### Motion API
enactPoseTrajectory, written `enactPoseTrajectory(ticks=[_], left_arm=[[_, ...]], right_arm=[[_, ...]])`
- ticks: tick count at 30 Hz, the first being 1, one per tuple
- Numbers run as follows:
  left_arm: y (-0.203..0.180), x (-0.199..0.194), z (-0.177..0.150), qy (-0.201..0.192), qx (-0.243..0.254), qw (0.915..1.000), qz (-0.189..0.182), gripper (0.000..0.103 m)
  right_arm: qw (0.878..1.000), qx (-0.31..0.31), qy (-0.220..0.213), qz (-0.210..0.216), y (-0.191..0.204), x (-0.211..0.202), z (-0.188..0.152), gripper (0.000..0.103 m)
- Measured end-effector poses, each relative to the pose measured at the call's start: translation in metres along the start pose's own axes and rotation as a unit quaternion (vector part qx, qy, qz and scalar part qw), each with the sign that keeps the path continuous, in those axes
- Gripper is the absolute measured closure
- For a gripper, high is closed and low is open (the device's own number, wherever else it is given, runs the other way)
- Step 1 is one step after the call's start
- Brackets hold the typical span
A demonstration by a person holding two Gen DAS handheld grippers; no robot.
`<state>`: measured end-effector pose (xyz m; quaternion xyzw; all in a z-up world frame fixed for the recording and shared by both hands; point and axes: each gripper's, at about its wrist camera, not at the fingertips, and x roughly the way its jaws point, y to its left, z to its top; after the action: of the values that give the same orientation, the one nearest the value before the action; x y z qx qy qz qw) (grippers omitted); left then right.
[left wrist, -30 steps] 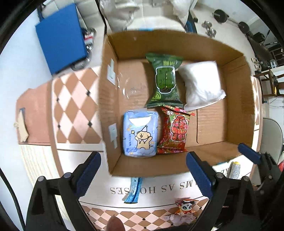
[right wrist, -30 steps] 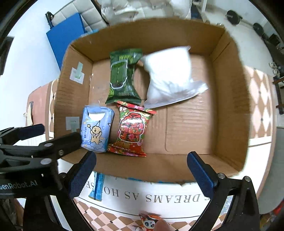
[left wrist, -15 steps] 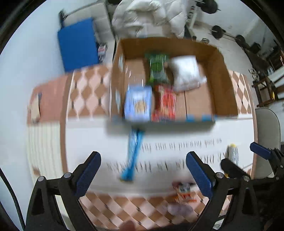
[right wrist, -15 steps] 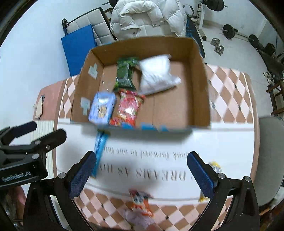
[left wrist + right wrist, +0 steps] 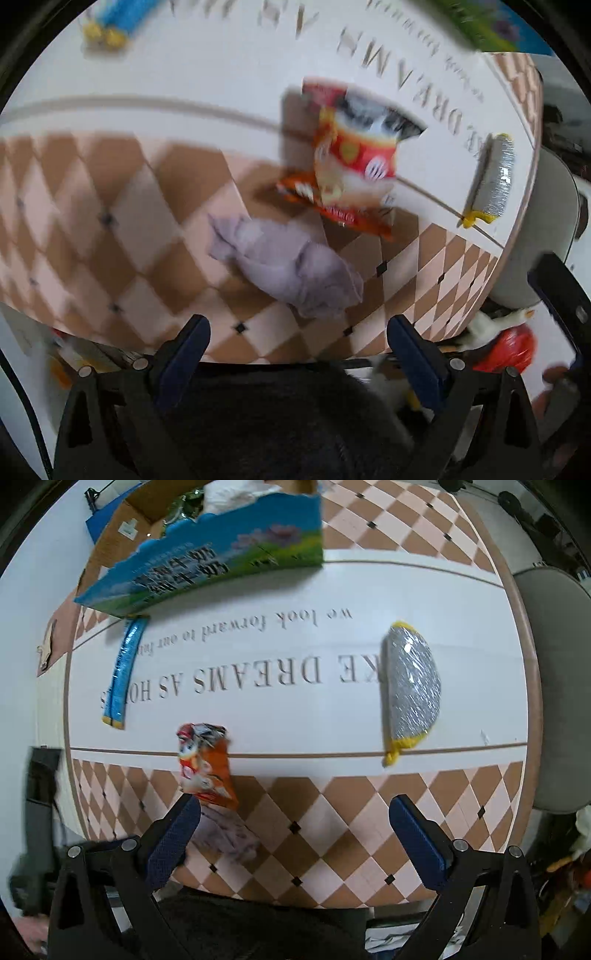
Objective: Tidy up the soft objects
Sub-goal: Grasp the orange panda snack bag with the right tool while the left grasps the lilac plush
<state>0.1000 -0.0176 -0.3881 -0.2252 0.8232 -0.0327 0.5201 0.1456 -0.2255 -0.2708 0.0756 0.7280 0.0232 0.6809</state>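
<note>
A grey-lilac cloth (image 5: 291,269) lies crumpled on the chequered part of the tablecloth, just ahead of my open, empty left gripper (image 5: 297,343). Behind it stands a red-orange snack bag (image 5: 351,162). In the right wrist view the snack bag (image 5: 205,764) and the cloth (image 5: 229,834) sit by the left fingertip of my open, empty right gripper (image 5: 295,830). A silver pack with yellow ends (image 5: 412,690) lies to the right and also shows in the left wrist view (image 5: 495,181). A blue stick pack (image 5: 122,672) lies to the left. The cardboard box (image 5: 207,550) stands at the back.
The round table edge (image 5: 517,635) curves on the right, with a grey chair (image 5: 554,686) beside it. The box's near wall is printed blue and green. The left wrist view is motion-blurred. A red object (image 5: 509,350) and white clutter lie beyond the table edge.
Both grippers have pulled back from over the box towards the near side of the table. The left one now looks down at the cloth and snack bag. Both stay open.
</note>
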Motion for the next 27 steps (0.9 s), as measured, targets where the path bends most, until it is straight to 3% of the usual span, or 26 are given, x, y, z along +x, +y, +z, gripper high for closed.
enactPoseTrajectory(ticks=[5, 7, 8, 9, 11, 15, 18, 22, 25, 27], left_arm=[[0.004, 0.039, 0.009, 0.019, -0.064, 0.9967, -0.045, 0.01], [0.005, 0.045, 0.012, 0.012, -0.078, 0.996, -0.04, 0.038], [0.006, 0.045, 0.014, 0.011, -0.078, 0.9963, -0.035, 0.045], [0.007, 0.045, 0.014, 0.009, -0.078, 0.9964, -0.032, 0.051], [0.012, 0.038, 0.013, -0.006, -0.077, 0.9969, -0.015, 0.052], [0.023, 0.021, 0.012, -0.041, -0.063, 0.9962, 0.043, 0.056], [0.029, 0.011, 0.016, -0.068, -0.046, 0.9912, 0.103, 0.056], [0.025, -0.002, 0.024, -0.107, 0.003, 0.9741, 0.199, 0.056], [0.014, -0.005, 0.032, -0.127, 0.039, 0.9601, 0.246, 0.056], [0.01, -0.003, 0.039, -0.124, 0.048, 0.9589, 0.251, 0.056]], right_arm=[[1.0, -0.006, 0.002, 0.002, 0.001, 0.006, -0.001, 0.0], [1.0, -0.011, 0.002, 0.008, 0.007, 0.006, 0.0, 0.0], [1.0, -0.014, 0.005, 0.011, 0.011, 0.007, 0.002, 0.0], [1.0, -0.016, 0.007, 0.014, 0.016, 0.008, 0.004, 0.0], [0.999, -0.02, 0.01, 0.024, 0.027, 0.012, 0.008, 0.0], [0.998, -0.018, 0.032, 0.049, 0.054, 0.031, 0.021, 0.0], [0.997, -0.013, 0.05, 0.062, 0.073, 0.05, 0.028, 0.0], [0.994, -0.003, 0.084, 0.066, 0.094, 0.08, 0.035, 0.003], [0.992, 0.004, 0.107, 0.063, 0.103, 0.1, 0.037, 0.005], [0.991, 0.005, 0.118, 0.059, 0.106, 0.109, 0.036, 0.008]])
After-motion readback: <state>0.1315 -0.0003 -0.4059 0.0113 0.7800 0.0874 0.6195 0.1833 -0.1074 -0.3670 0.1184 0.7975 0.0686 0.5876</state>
